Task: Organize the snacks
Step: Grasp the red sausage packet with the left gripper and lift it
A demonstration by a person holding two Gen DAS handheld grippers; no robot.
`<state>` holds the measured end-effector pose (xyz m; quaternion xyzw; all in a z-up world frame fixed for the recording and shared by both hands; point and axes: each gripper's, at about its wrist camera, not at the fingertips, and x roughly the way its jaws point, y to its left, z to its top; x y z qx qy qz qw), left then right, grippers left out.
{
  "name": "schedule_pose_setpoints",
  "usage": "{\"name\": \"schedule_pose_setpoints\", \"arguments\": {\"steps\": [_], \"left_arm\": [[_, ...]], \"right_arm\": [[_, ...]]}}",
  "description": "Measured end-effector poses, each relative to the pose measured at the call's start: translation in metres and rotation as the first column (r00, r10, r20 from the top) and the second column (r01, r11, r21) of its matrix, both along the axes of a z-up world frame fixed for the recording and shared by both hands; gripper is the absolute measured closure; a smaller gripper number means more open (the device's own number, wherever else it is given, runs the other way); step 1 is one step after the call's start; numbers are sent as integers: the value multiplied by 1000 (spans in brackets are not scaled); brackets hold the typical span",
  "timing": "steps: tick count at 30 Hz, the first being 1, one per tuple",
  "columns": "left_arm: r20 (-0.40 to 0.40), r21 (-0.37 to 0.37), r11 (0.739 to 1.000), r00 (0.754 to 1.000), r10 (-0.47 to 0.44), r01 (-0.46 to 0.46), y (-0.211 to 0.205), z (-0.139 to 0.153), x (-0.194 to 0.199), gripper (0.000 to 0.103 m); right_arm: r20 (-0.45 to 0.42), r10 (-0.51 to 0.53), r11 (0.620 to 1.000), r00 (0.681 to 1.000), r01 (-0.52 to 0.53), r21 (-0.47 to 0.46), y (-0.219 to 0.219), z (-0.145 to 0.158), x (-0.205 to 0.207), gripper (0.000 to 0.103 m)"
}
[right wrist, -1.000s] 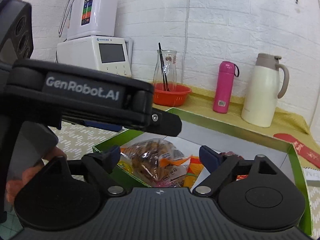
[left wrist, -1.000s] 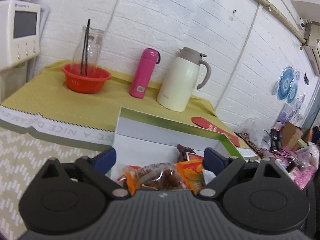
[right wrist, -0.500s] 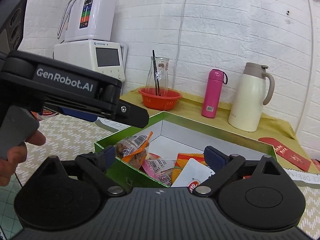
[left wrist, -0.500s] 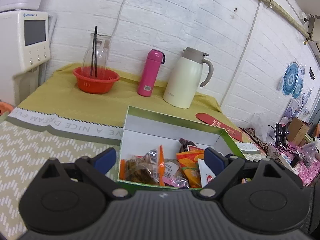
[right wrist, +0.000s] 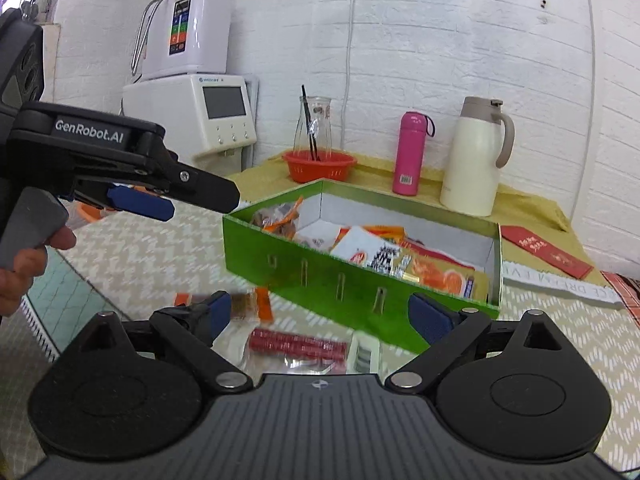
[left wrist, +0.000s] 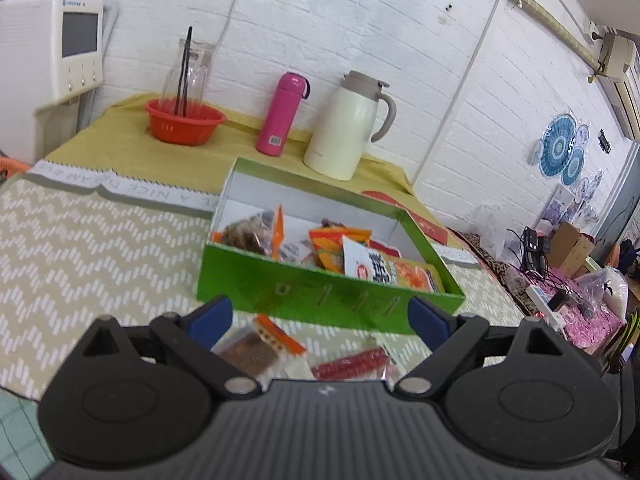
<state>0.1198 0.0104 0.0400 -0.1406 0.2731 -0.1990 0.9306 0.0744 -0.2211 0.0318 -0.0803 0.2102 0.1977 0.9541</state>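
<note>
A green box (left wrist: 320, 292) (right wrist: 320, 276) holds several snack packets, among them a white-and-orange packet (left wrist: 376, 268) (right wrist: 372, 254) and a clear bag of brown snacks (left wrist: 248, 236). In front of the box, loose on the cloth, lie a brown packet with an orange strip (left wrist: 256, 350) (right wrist: 258, 304) and a red packet (left wrist: 352, 366) (right wrist: 298, 346). My left gripper (left wrist: 318, 317) hangs open above these loose packets with nothing between its pads; it also shows at the left (right wrist: 196, 202). My right gripper (right wrist: 324, 315) is open too, over the red packet and holding nothing.
Behind the box stand a red basket (left wrist: 184, 120) with a glass carafe, a pink flask (left wrist: 282, 114) and a cream jug (left wrist: 348, 124). A white appliance (right wrist: 216, 112) sits at the back left. A red envelope (right wrist: 544, 250) lies to the right. A hand (right wrist: 24, 264) grips the left handle.
Both grippers have drawn back from over the box toward the near side. The box now sits farther ahead, and loose packets on the cloth have come into view. Both stay open.
</note>
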Motion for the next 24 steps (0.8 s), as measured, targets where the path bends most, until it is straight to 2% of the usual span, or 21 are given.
{"name": "schedule_pose_setpoints", "arguments": {"steps": [3, 7, 12, 18, 21, 23, 24], "left_arm": [[-69, -14, 1000, 998, -6, 5, -8, -20, -8, 13], [-117, -42, 998, 992, -56, 51, -17, -37, -9, 13], [-111, -38, 995, 989, -98, 94, -25, -42, -4, 13], [-79, 0, 980, 977, -199, 200, -41, -36, 26, 15], [-109, 19, 972, 966, -233, 236, -49, -39, 46, 18], [-130, 29, 969, 962, -239, 245, -50, -43, 58, 24], [-146, 27, 968, 959, -244, 250, -50, -45, 61, 34]], "right_arm": [[-46, 13, 999, 999, -15, -41, -3, -12, -1, 0], [-106, 13, 1000, 994, -16, -26, -7, -23, 4, 0], [-171, -4, 1000, 985, 0, -21, -7, -32, 11, 1], [-234, 18, 999, 972, -6, 53, -8, -37, 9, 23], [-235, 21, 997, 972, -3, 76, -6, -39, 10, 26], [-238, 14, 995, 971, 9, 97, -6, -39, 14, 26], [-238, 11, 995, 971, 14, 104, -6, -40, 16, 26]]}}
